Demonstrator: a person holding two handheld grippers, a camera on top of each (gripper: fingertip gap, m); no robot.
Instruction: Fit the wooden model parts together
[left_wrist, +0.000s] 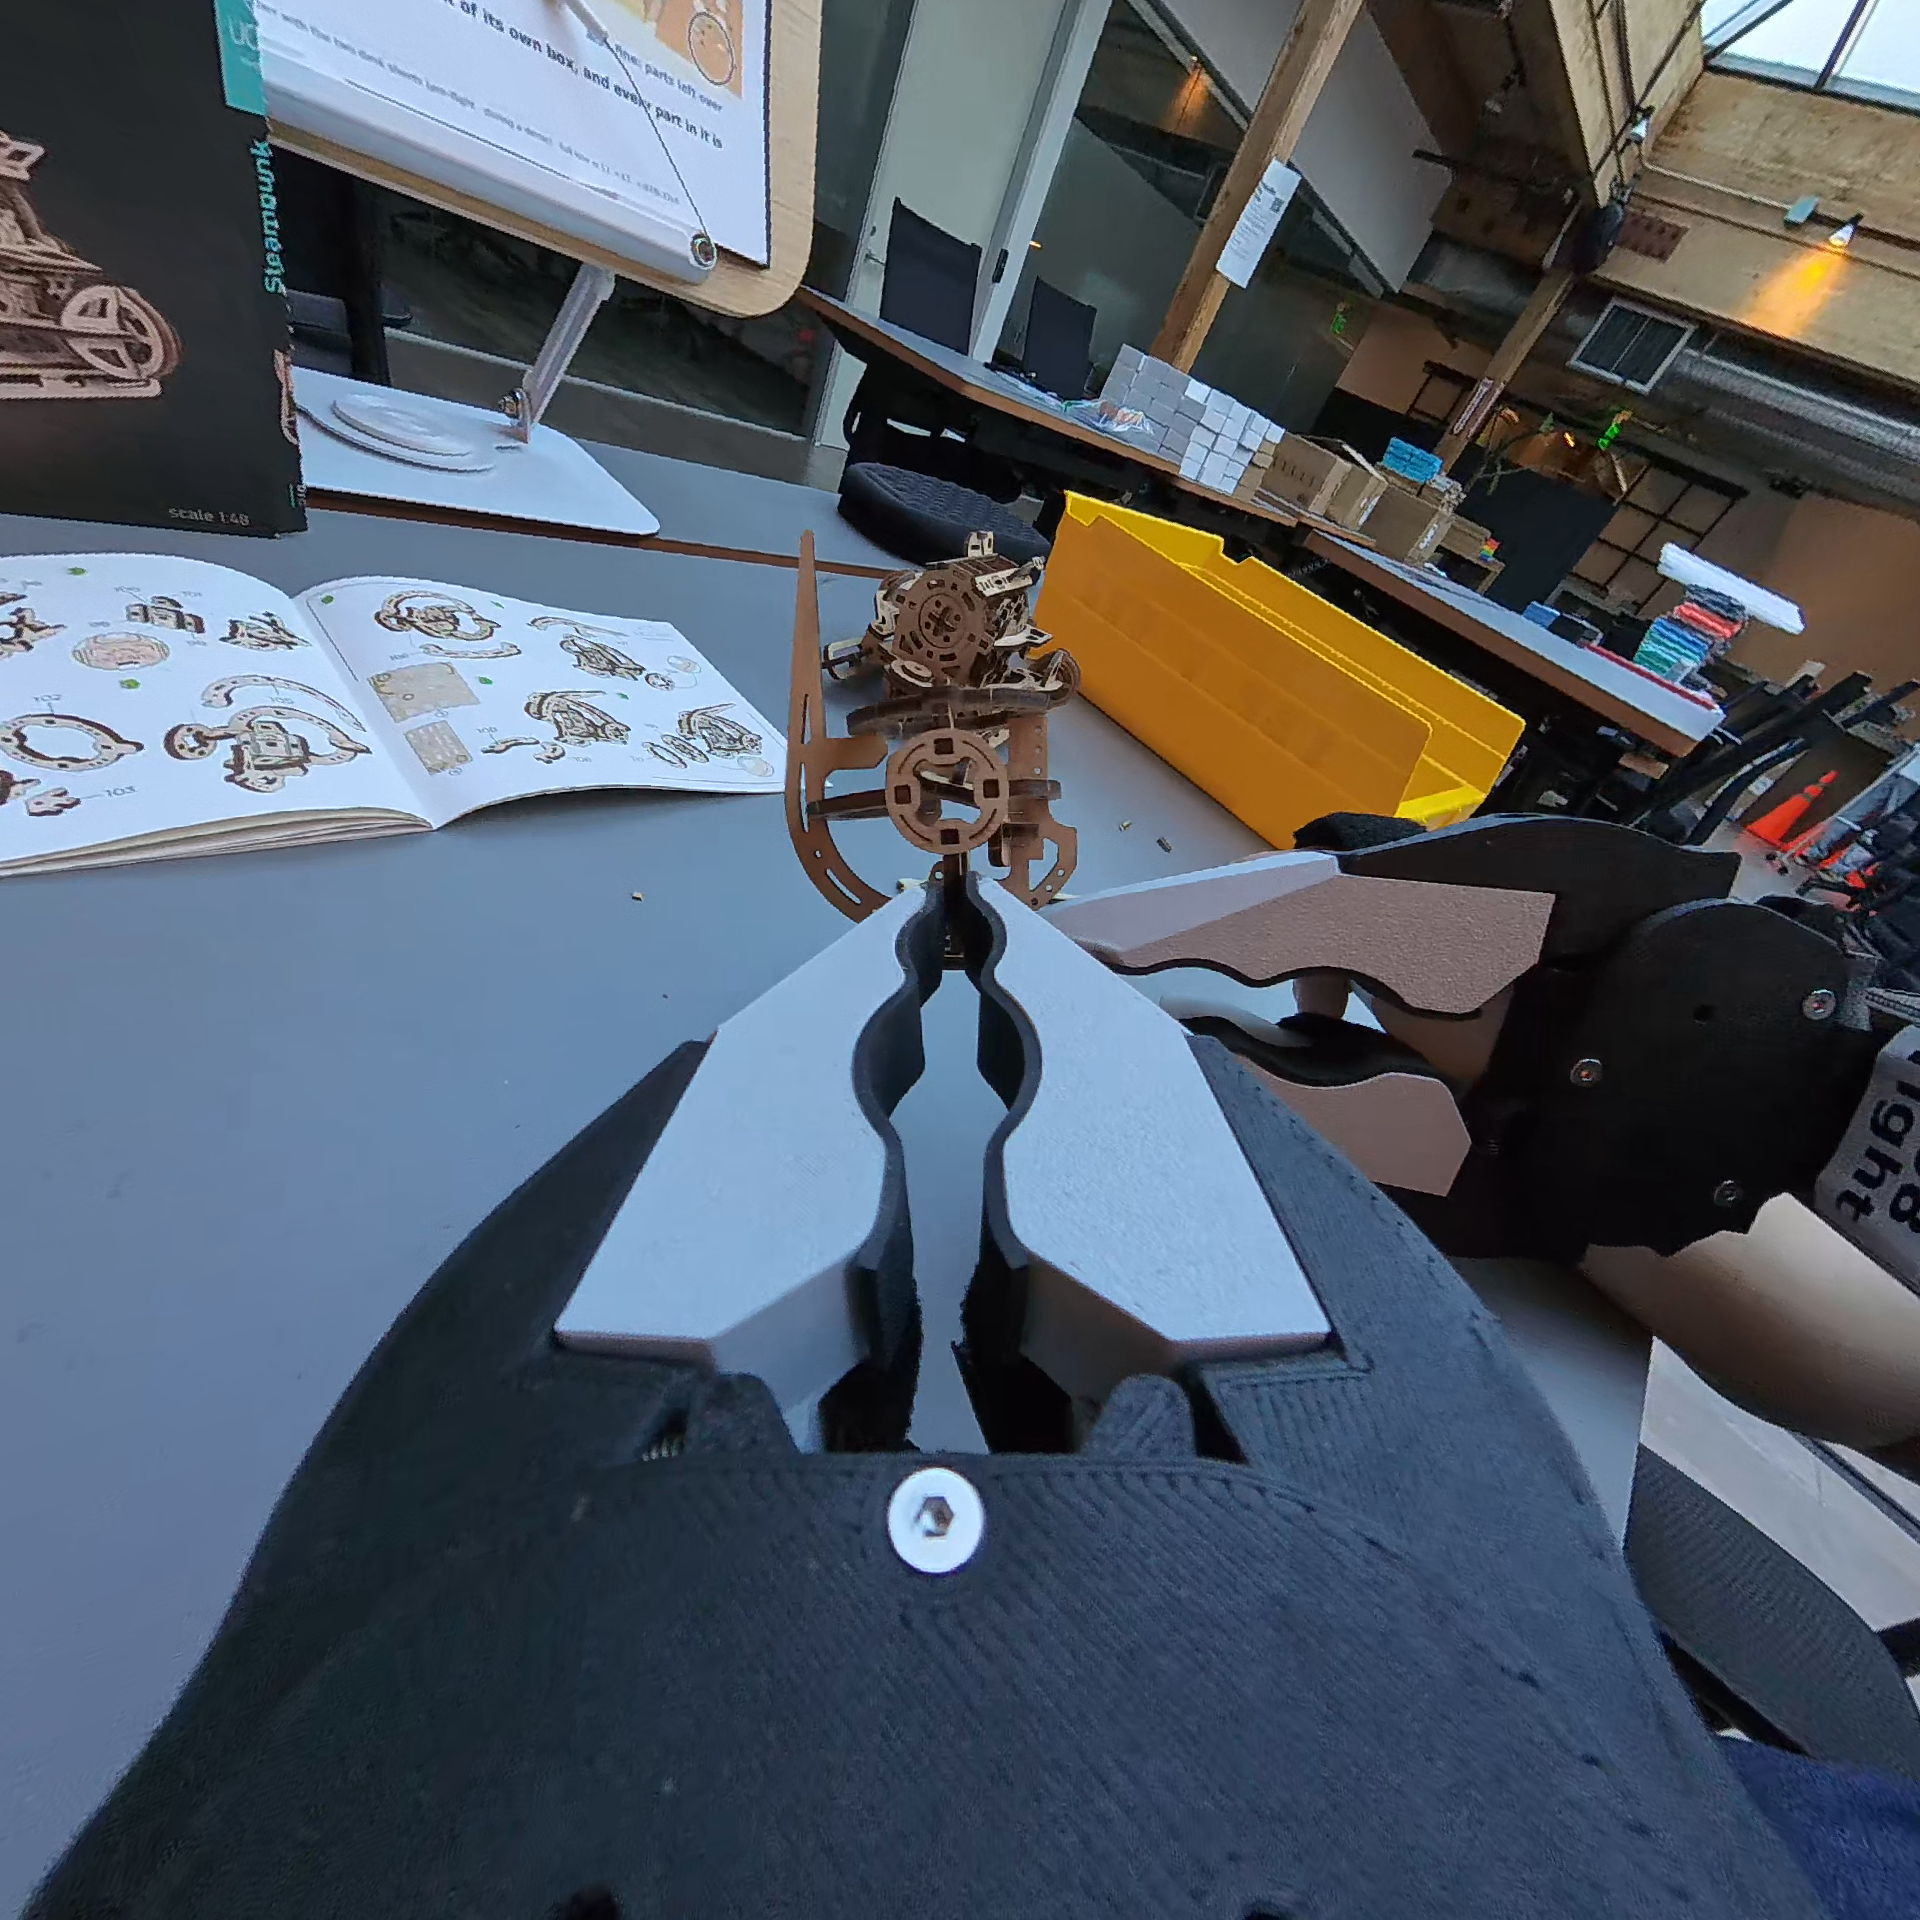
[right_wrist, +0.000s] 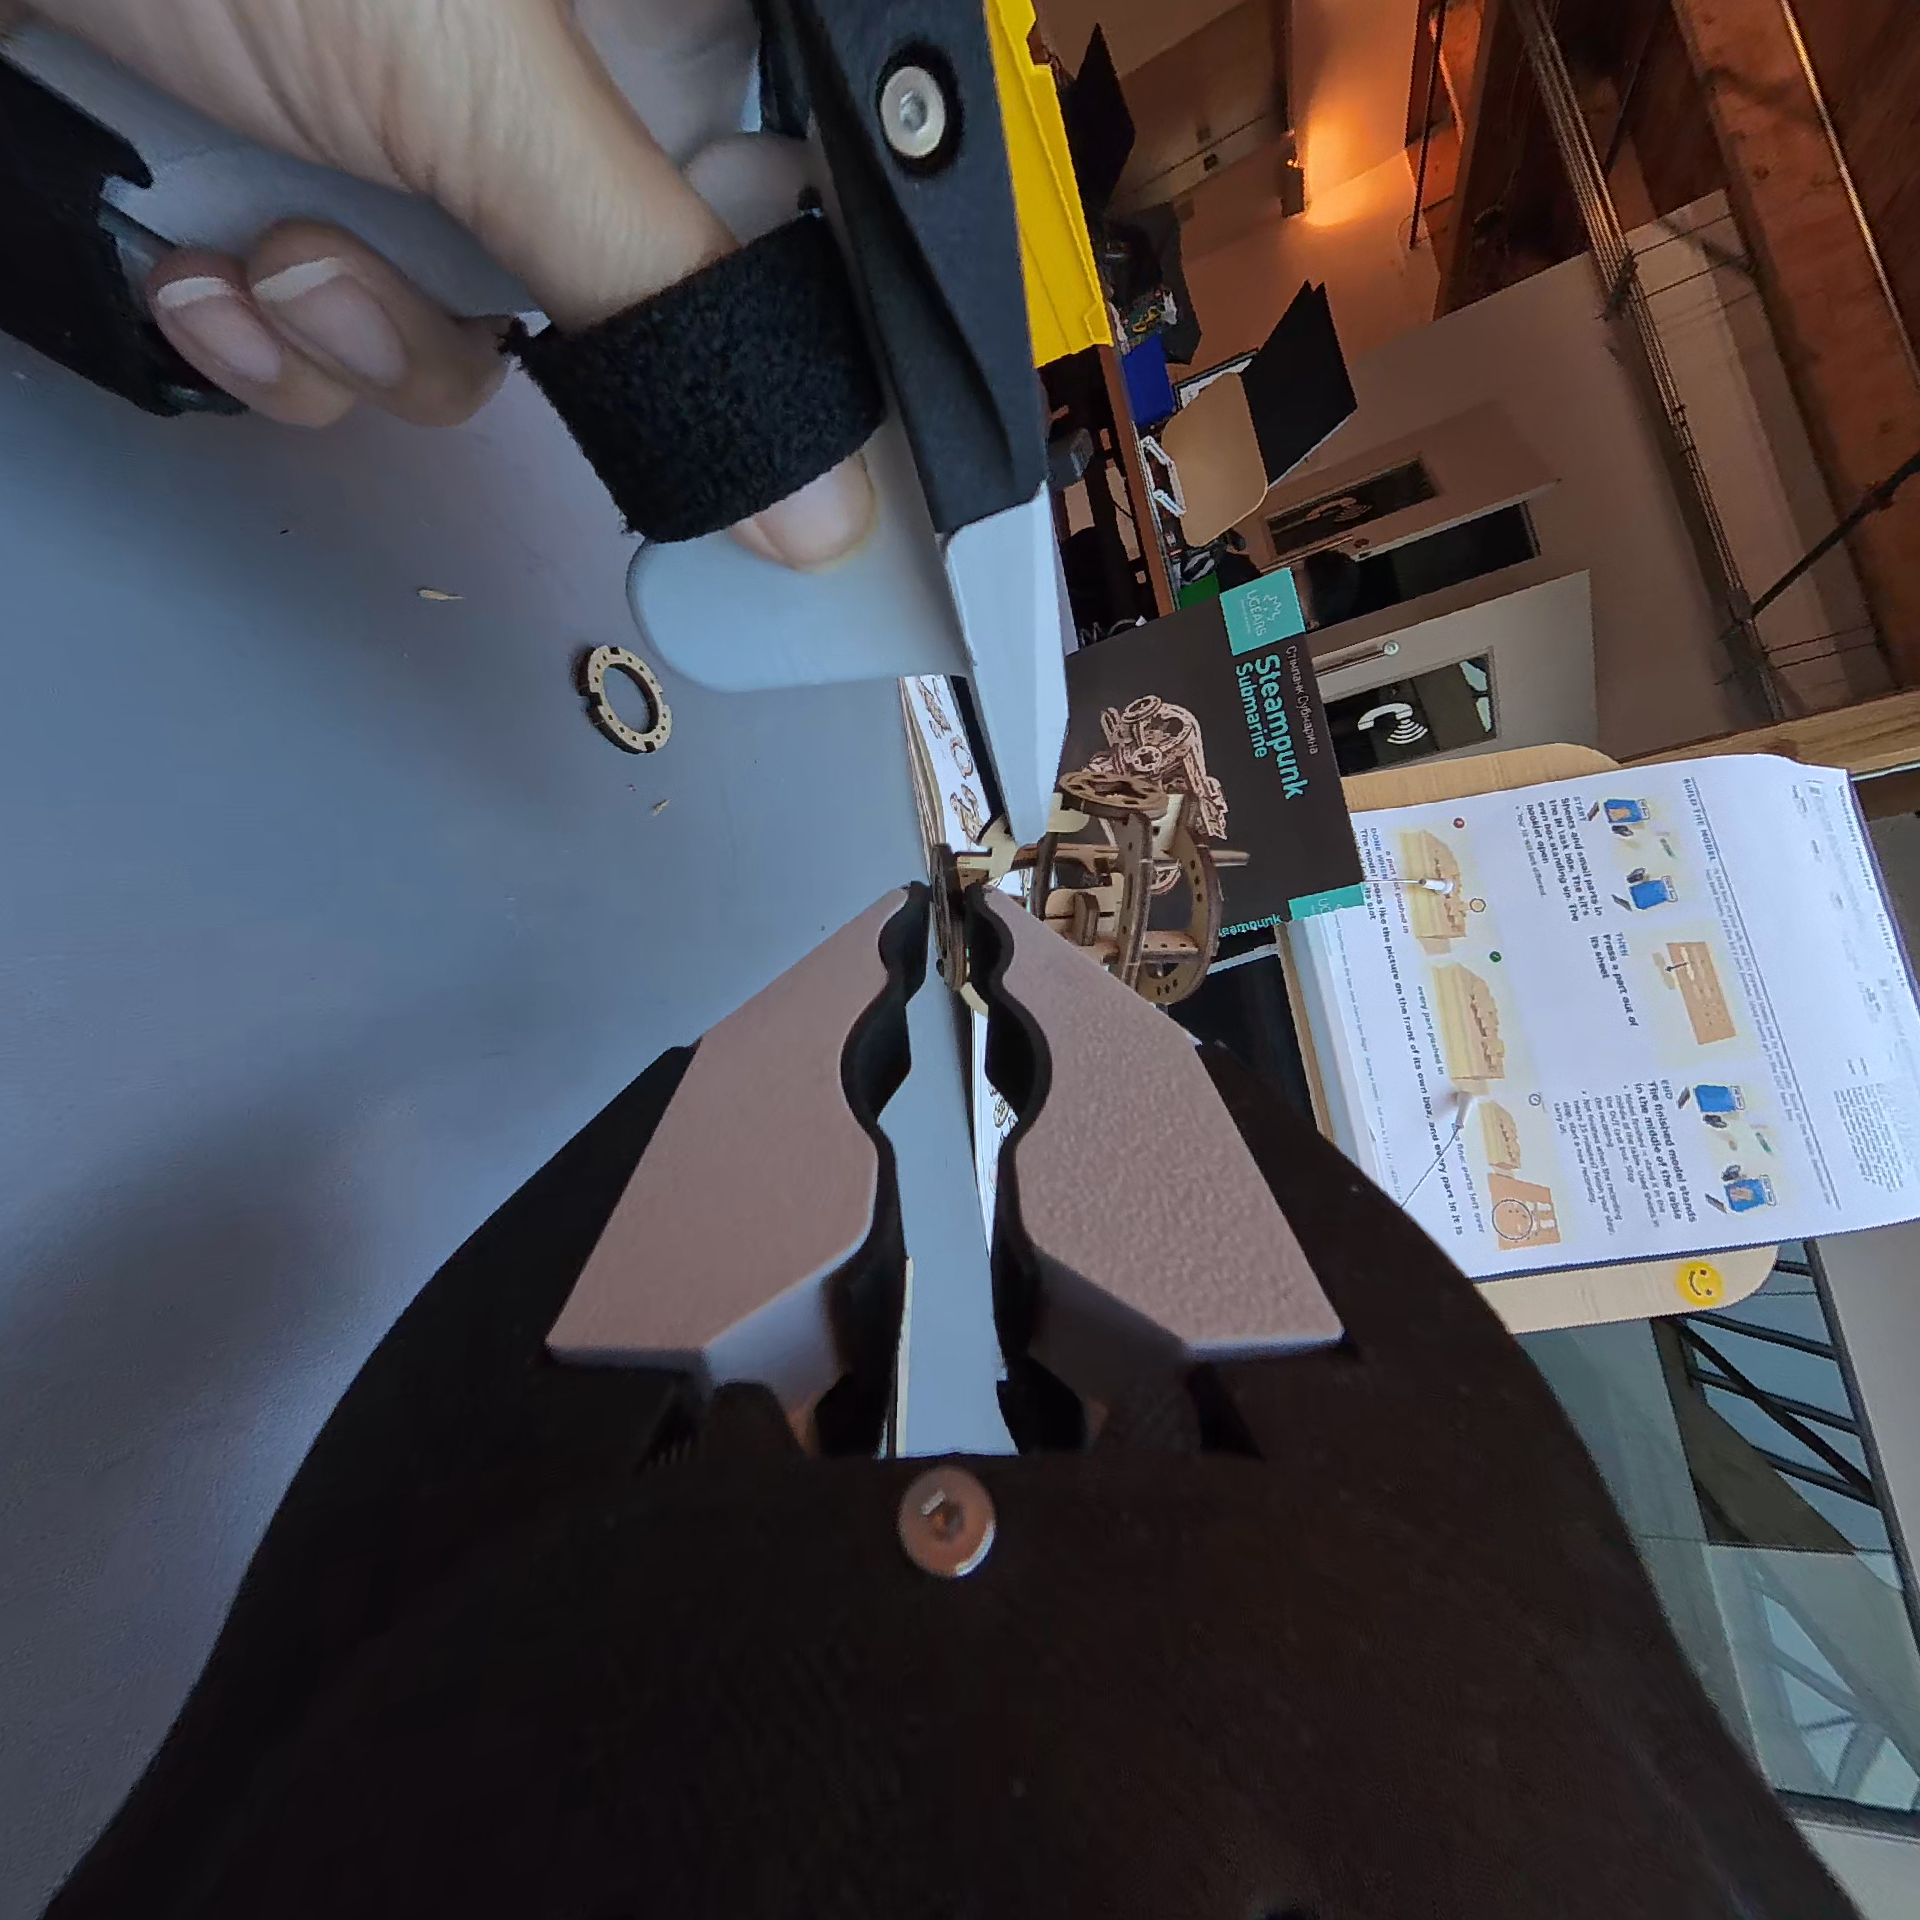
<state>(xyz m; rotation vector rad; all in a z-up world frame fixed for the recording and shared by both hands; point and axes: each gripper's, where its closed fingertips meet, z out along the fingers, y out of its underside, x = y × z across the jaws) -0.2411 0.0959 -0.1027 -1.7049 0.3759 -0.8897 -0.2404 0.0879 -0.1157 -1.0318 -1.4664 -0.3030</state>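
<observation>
Both grippers clamp the model (left_wrist: 940, 717) above the table (left_wrist: 312, 1039): left gripper (left_wrist: 956, 902) pinches its lower stem, right gripper (right_wrist: 948, 906) pinches a disc at one end. I judge two holds steady it for fitting. Loose ring (right_wrist: 623, 698) waits on the table.

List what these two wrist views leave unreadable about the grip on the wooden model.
- Left wrist view: the left hand-held gripper hides the part of the brown laser-cut wooden model that it pinches.
- Right wrist view: the right hand-held gripper clamps a wooden disc, which shows edge-on; its seating is unclear.
- Right wrist view: the left gripper's grey finger covers the model's near side.
- Left wrist view: the yellow plastic bin hides its contents behind its wall.
</observation>
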